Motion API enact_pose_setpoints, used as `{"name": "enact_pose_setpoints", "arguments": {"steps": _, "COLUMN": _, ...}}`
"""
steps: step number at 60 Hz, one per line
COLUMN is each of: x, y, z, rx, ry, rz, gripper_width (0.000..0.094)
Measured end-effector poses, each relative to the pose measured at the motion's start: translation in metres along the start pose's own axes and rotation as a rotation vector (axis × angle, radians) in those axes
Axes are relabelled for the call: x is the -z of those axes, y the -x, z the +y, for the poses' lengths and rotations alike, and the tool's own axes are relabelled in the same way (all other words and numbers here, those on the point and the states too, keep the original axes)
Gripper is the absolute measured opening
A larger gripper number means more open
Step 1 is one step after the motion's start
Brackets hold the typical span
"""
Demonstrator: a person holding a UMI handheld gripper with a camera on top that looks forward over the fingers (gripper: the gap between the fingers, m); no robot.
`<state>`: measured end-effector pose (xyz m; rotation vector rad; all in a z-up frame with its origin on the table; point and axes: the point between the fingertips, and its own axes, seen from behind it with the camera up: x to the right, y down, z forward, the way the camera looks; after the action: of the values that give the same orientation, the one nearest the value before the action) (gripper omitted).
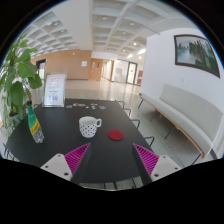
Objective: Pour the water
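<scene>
Tool fingers apart, empty | bottle at ten o'clock on table | mug at twelve | risk: grazing mug while swinging toward bottle could topple it

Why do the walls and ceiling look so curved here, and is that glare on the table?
In the gripper view the wide-angle lens bends straight lines, so the ceiling and the bench bow outward; the dark table carries a pale sheen from the bright windows behind; the spotted mug and bottle look reasonably sharp; the open gripper looms large.
</scene>
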<state>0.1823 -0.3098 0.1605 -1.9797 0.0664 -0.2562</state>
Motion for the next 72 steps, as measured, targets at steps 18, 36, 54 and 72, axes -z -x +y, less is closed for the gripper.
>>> {"name": "enact_pose_setpoints", "arguments": {"steps": 18, "x": -0.01, "y": 0.013, "z": 0.037, "rx": 0.059, "ry": 0.004, "rz": -0.013, "gripper_width": 0.0852}}
{"name": "enact_pose_setpoints", "arguments": {"steps": 36, "x": 0.006, "y": 0.131, "z": 0.045, "rx": 0.084, "ry": 0.011, "rz": -0.166, "gripper_width": 0.0853}}
{"name": "enact_pose_setpoints", "arguments": {"steps": 54, "x": -0.023, "y": 0.282, "z": 0.031, "rx": 0.099, "ry": -0.033, "rz": -0.298, "gripper_width": 0.085}}
{"name": "enact_pose_setpoints", "arguments": {"steps": 72, "x": -0.091, "y": 0.362, "z": 0.009, "rx": 0.053, "ry": -0.073, "rz": -0.299, "gripper_width": 0.085}}
